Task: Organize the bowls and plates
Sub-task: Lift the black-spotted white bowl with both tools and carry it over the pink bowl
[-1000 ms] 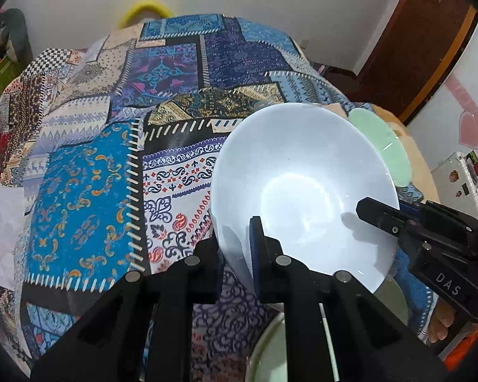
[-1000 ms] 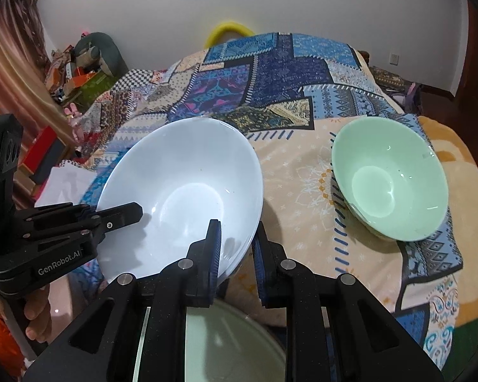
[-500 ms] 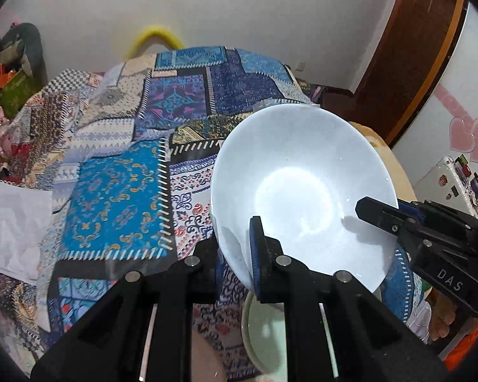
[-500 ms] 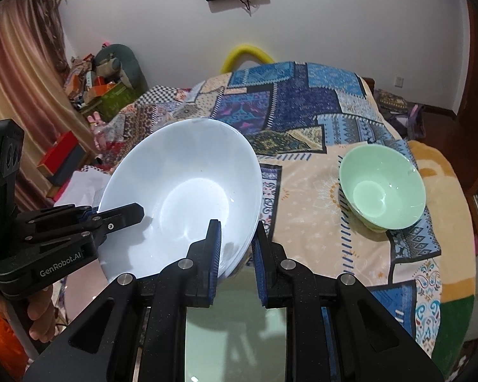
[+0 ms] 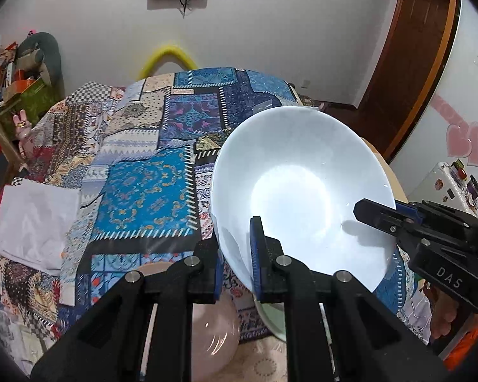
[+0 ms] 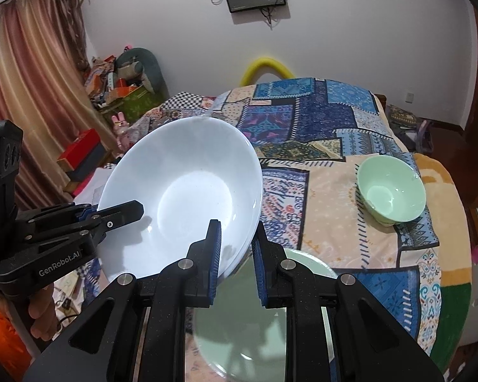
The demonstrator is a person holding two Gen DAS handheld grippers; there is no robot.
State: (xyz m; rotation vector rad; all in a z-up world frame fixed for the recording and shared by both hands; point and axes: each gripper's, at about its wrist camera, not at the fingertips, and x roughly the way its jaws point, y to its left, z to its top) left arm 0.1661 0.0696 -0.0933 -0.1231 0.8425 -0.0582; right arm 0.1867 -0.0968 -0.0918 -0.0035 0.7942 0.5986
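Note:
A large white bowl (image 5: 299, 187) is held in the air over the patchwork bedcover by both grippers. My left gripper (image 5: 235, 248) is shut on its near-left rim. My right gripper (image 6: 237, 248) is shut on its near-right rim; the bowl (image 6: 188, 191) tilts toward the cameras. A small pale green bowl (image 6: 392, 187) sits upright on the cover to the right. A pale green plate (image 6: 255, 318) lies under the right gripper. A pink bowl (image 5: 213, 334) lies under the left gripper, partly hidden.
The bed's patchwork cover (image 5: 143, 191) stretches ahead to a white wall. A white folded cloth (image 5: 32, 222) lies at the left. Clutter and boxes (image 6: 121, 89) stand by the curtain at left. A wooden door (image 5: 411, 47) is at the right.
Both grippers have lifted the white bowl higher and pulled back; the bed and green bowl look farther away. The pink bowl has come into the left wrist view.

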